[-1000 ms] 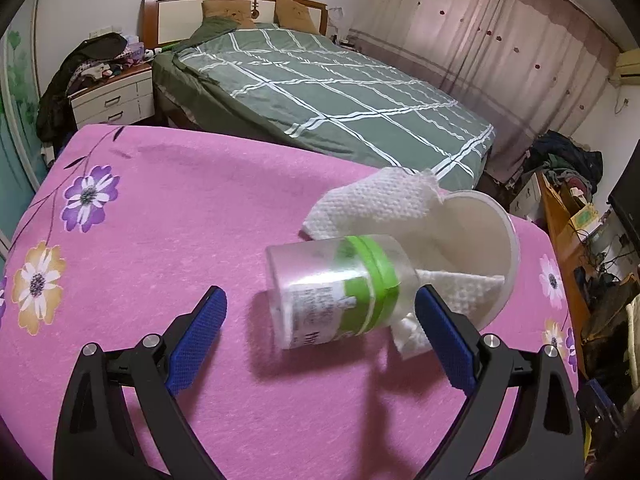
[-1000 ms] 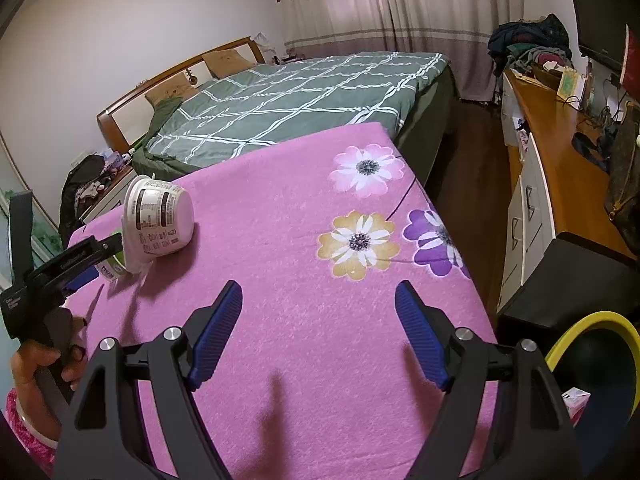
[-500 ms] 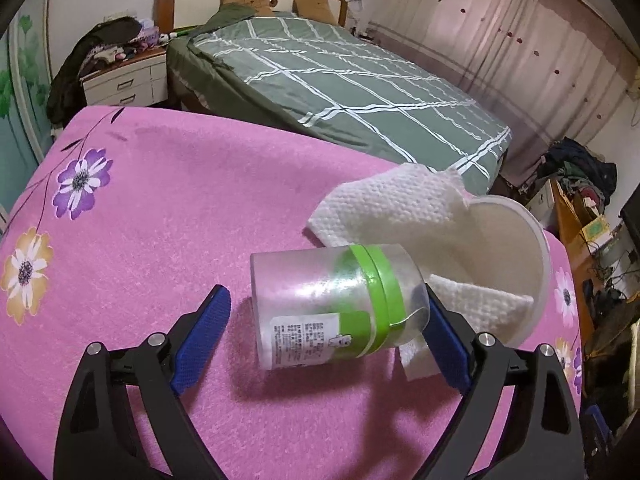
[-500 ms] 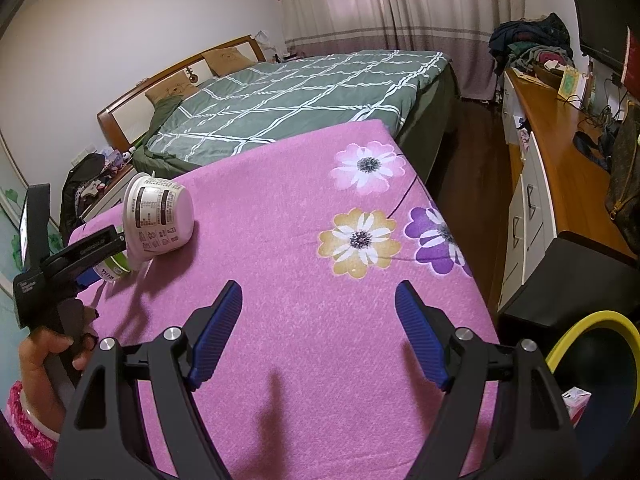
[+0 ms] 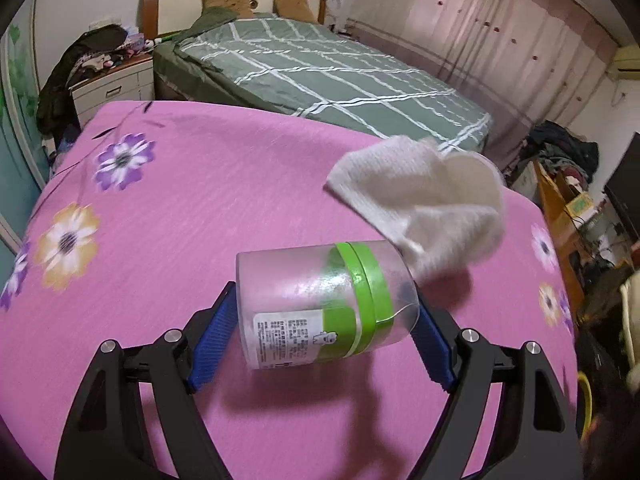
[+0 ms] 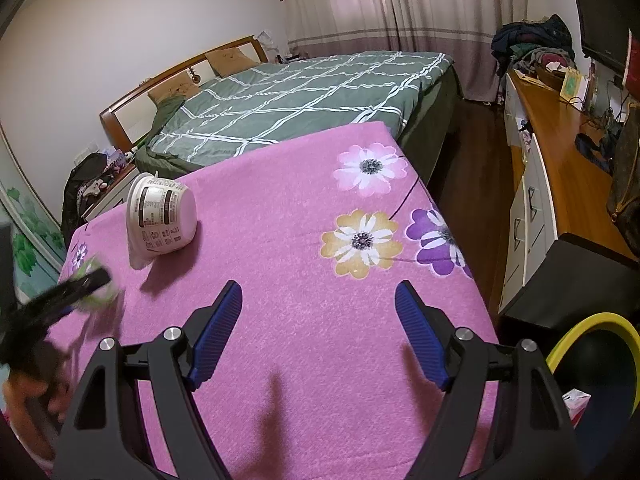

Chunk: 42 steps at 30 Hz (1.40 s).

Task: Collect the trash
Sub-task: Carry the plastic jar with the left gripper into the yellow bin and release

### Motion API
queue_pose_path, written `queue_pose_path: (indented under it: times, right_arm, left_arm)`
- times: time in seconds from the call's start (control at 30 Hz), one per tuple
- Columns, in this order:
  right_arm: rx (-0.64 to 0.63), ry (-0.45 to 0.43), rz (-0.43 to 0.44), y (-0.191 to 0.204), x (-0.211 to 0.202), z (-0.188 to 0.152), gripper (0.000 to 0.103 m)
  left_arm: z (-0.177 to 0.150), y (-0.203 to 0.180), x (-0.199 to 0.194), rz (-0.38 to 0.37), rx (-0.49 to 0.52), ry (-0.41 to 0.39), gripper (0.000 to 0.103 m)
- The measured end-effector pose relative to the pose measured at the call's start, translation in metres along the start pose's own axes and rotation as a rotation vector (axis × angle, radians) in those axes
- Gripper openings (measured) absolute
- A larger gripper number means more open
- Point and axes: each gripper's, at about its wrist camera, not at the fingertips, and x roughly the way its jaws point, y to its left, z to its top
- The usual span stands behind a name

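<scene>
The left hand-held gripper (image 5: pixel 320 328) is clamped on a clear jar (image 5: pixel 320 304) lying sideways, seemingly raised off the pink surface (image 5: pixel 180 200). Just behind it a tissue (image 5: pixel 416 196) spills from a tipped white cup (image 6: pixel 160 216). The right hand-held gripper (image 6: pixel 318 332) hangs spread, grasping nothing.

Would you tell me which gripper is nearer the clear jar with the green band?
Left. The left gripper is shut on the jar; the right gripper hangs open, well apart.
</scene>
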Motion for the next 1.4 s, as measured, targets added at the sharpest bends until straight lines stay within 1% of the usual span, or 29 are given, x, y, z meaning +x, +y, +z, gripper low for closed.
queue_pose_path:
  times: [0.17,0.27,0.3,0.37,0.43,0.47,0.53,0.67,0.77,0.87,0.9,0.97,1.1,1.27,1.4]
  right_arm:
    - [0.015,-0.030,-0.020,-0.008,-0.010,0.005,0.075]
    - [0.042,-0.010,-0.014,-0.018,-0.020,0.004,0.075]
    - [0.043,-0.013,-0.007,-0.023,-0.030,0.001,0.075]
    - [0.020,-0.035,-0.031,-0.031,-0.051,-0.006,0.075]
    - [-0.010,-0.062,-0.085,-0.046,-0.079,-0.020,0.075]
    - [-0.010,-0.066,-0.096,-0.053,-0.088,-0.025,0.075]
    - [0.004,-0.074,-0.131,-0.077,-0.112,-0.044,0.075]
    - [0.066,-0.082,-0.205,-0.125,-0.154,-0.083,0.075]
    - [0.114,-0.087,-0.285,-0.159,-0.184,-0.115,0.075]
    - [0.149,-0.092,-0.324,-0.180,-0.205,-0.137,0.075]
    - [0.158,-0.097,-0.341,-0.188,-0.213,-0.146,0.075]
    - [0.168,-0.098,-0.354,-0.195,-0.222,-0.155,0.075]
    - [0.187,-0.117,-0.388,-0.209,-0.240,-0.169,0.075]
    - [0.231,-0.129,-0.389,-0.227,-0.250,-0.177,0.075]
    - [0.248,-0.129,-0.391,-0.235,-0.253,-0.179,0.075]
  left_arm:
    - [-0.036,-0.012,-0.048,-0.030,0.093,-0.035,0.080]
    - [-0.055,-0.030,-0.074,-0.061,0.155,-0.049,0.080]
    - [-0.059,-0.036,-0.081,-0.068,0.177,-0.054,0.080]
    - [-0.068,-0.056,-0.096,-0.091,0.225,-0.067,0.080]
    - [-0.076,-0.078,-0.108,-0.125,0.270,-0.073,0.080]
    - [-0.081,-0.091,-0.113,-0.146,0.296,-0.075,0.080]
    - [-0.089,-0.114,-0.122,-0.193,0.339,-0.072,0.080]
    - [-0.114,-0.175,-0.133,-0.293,0.424,-0.047,0.080]
    - [-0.134,-0.223,-0.133,-0.359,0.482,-0.015,0.080]
    - [-0.158,-0.272,-0.131,-0.414,0.546,0.015,0.080]
    - [-0.167,-0.291,-0.128,-0.434,0.566,0.040,0.080]
    - [-0.180,-0.315,-0.121,-0.454,0.585,0.077,0.080]
    - [-0.203,-0.360,-0.102,-0.463,0.642,0.125,0.080]
    - [-0.229,-0.404,-0.080,-0.459,0.703,0.179,0.080]
    - [-0.241,-0.422,-0.063,-0.452,0.720,0.228,0.080]
